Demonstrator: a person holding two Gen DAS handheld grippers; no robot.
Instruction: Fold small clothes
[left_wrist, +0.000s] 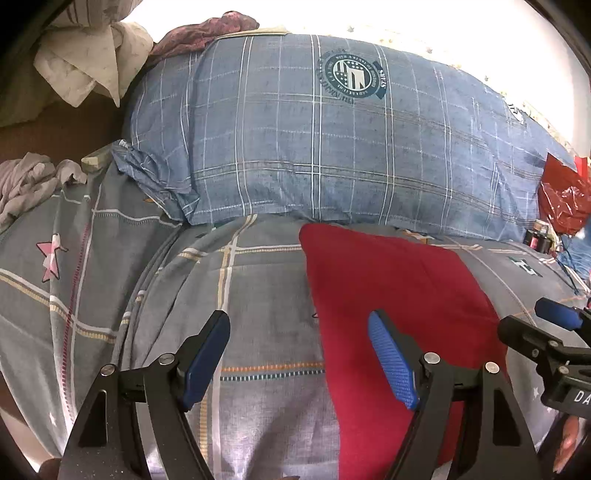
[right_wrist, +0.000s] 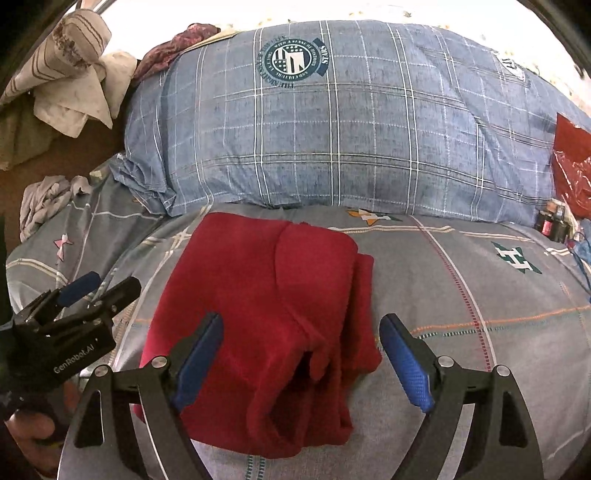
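Observation:
A small red garment (right_wrist: 266, 314) lies folded on the grey checked bed cover (right_wrist: 461, 295). It has layered flaps and a bunched lower right part. My right gripper (right_wrist: 301, 354) is open and empty, hovering over the garment's near end, its blue pads either side of the cloth. In the left wrist view the garment (left_wrist: 399, 306) lies to the right. My left gripper (left_wrist: 299, 354) is open and empty over the cover (left_wrist: 258, 295), its right pad above the garment's left edge. Each gripper shows in the other's view: the right (left_wrist: 546, 325), the left (right_wrist: 96, 288).
A big blue checked pillow (right_wrist: 332, 129) lies across the back. Crumpled cloths (right_wrist: 74, 92) pile at the back left, and a grey one (right_wrist: 44, 199) at the left edge. A red plastic bag (right_wrist: 572, 162) and small items (right_wrist: 552, 221) sit at the right.

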